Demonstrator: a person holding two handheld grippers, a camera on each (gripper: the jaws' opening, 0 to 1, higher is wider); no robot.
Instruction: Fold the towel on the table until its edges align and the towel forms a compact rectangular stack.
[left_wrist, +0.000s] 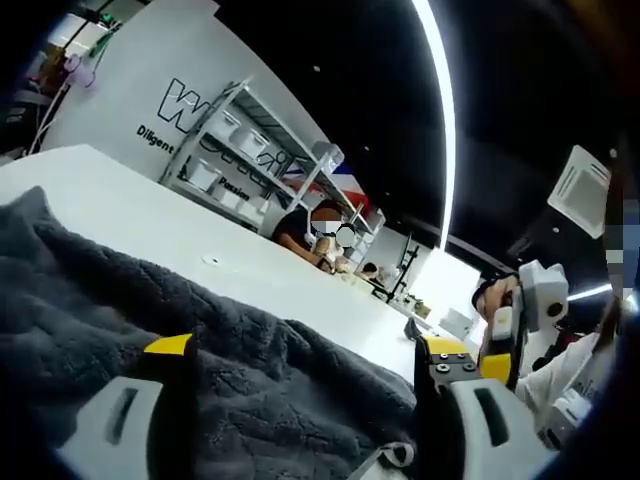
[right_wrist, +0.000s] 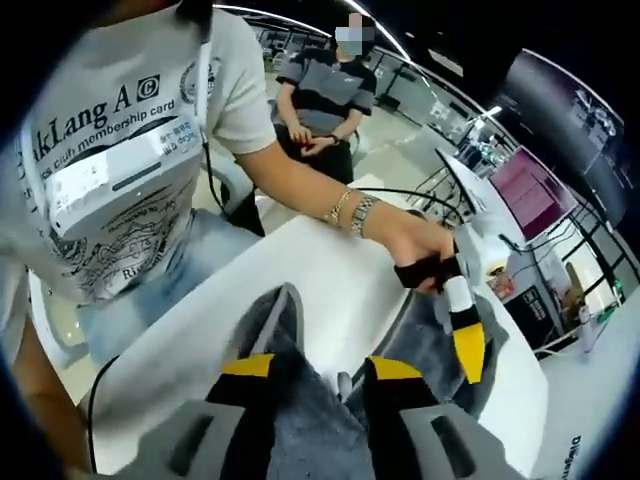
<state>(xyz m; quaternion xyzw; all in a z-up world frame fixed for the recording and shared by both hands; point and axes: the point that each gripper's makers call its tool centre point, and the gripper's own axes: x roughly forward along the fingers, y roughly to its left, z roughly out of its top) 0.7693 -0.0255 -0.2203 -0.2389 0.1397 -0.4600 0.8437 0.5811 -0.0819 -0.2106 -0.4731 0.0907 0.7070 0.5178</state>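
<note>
Grey towel (left_wrist: 200, 340) lies bunched on the white desk (left_wrist: 150, 220), cloth running up between both pairs of fingers. Right gripper (right_wrist: 320, 372) looks clenched on a towel fold; left gripper (left_wrist: 300, 365) grip: cannot tell. Lift both corners level, keep the edge taut, lay it flush on the opposite edge

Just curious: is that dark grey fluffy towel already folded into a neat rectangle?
No, the dark grey fluffy towel lies rumpled on the white table.

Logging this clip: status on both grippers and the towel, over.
Left gripper open, jaws astride the dark grey towel. Right gripper shut on towel fold. Towel bunched on the white table, not yet stacked. Nothing in the way.
</note>
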